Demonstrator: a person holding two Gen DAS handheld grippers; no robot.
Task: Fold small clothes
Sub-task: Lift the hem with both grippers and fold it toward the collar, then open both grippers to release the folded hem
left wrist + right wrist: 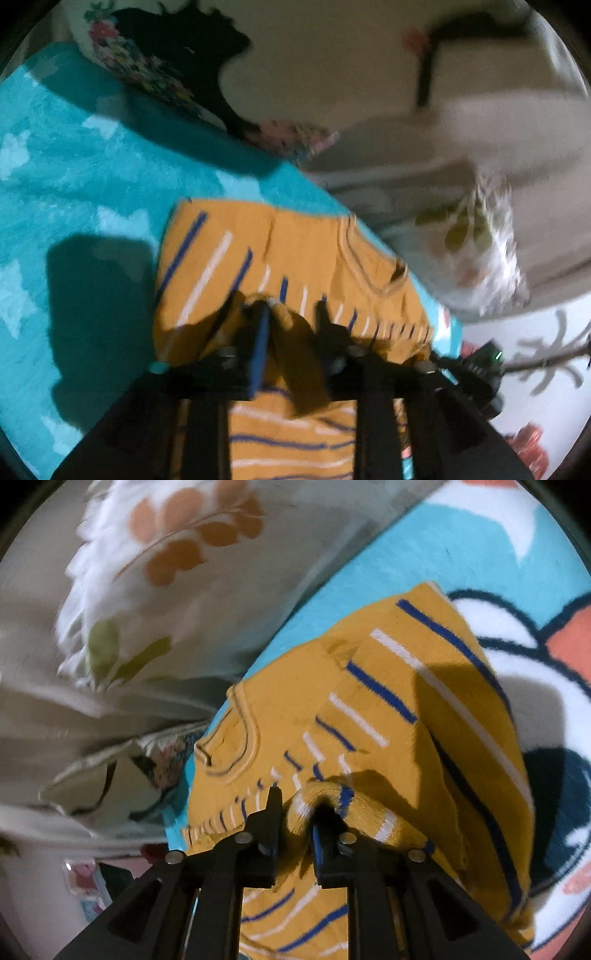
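A small mustard-yellow shirt [266, 254] with blue and white stripes lies on a teal blanket [74, 177]. Its neckline [373, 273] faces the pillows. My left gripper [291, 314] is shut on a bunched fold of the shirt, lifting that edge over the flat part. In the right wrist view the same shirt [388, 701] lies on the blanket [424, 542], and my right gripper [301, 805] is shut on another bunched fold of it. The fabric hangs below both grippers.
A cream pillow with a leaf print [147, 590] lies close beyond the shirt, and also shows in the left wrist view [480, 236]. A floral and black cushion [155, 62] sits at the far left. The blanket has a white and orange cartoon pattern [546, 635].
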